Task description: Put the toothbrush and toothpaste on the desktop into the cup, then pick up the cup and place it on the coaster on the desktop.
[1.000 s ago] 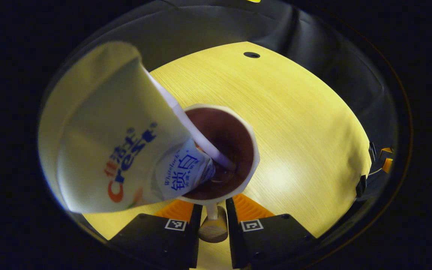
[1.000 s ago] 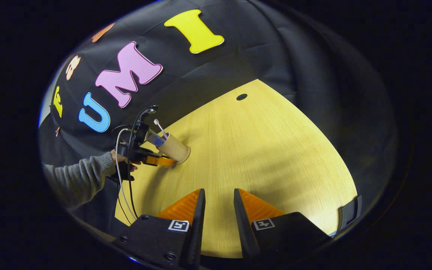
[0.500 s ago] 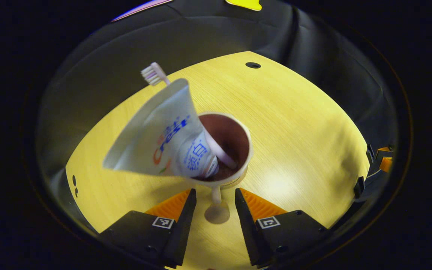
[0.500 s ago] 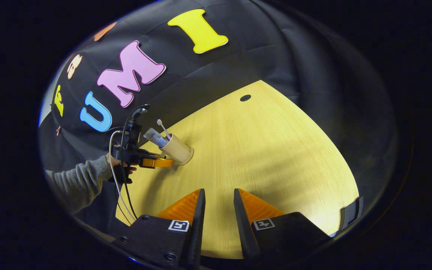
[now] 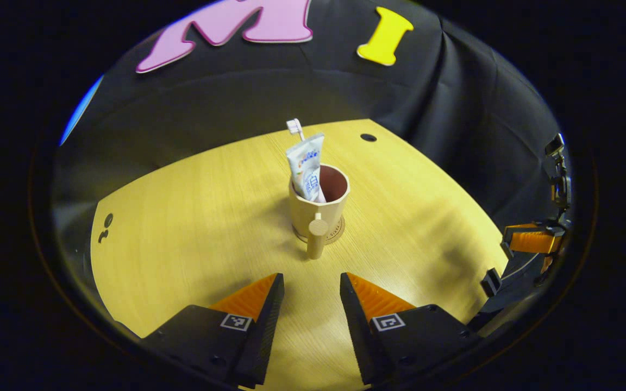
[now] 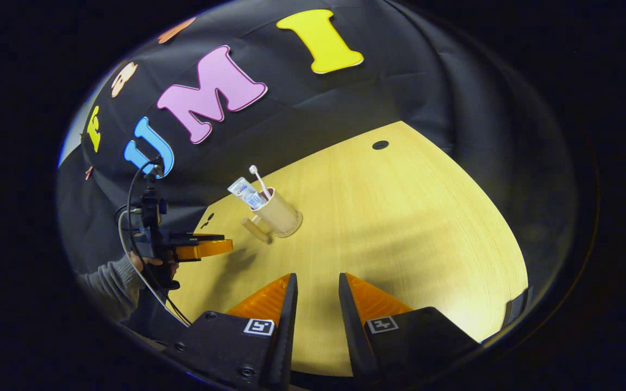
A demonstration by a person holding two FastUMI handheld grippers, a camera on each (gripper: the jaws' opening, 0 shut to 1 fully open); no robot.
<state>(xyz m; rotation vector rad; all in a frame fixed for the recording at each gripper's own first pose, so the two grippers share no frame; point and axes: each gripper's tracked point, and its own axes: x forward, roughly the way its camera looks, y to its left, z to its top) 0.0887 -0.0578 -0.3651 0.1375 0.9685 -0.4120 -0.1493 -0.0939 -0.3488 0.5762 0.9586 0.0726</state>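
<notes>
- Tan ceramic cup [image 5: 318,202] with a peg handle stands on the round coaster [image 5: 337,230], mid-table on the pale wooden desktop [image 5: 182,228].
- White toothpaste tube [image 5: 306,165] and white toothbrush [image 5: 295,128] stand inside it.
- Left gripper [image 5: 306,304] is parted and empty, short of the handle.
- Right gripper [image 6: 315,309] is parted and empty, well apart.
- Task looks complete.

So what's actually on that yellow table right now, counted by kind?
Cup: 1
Toothbrush: 1, standing in the cup
Toothpaste tube: 1, standing in the cup
Coaster: 1, under the cup
Total: 4 things on the table
</notes>
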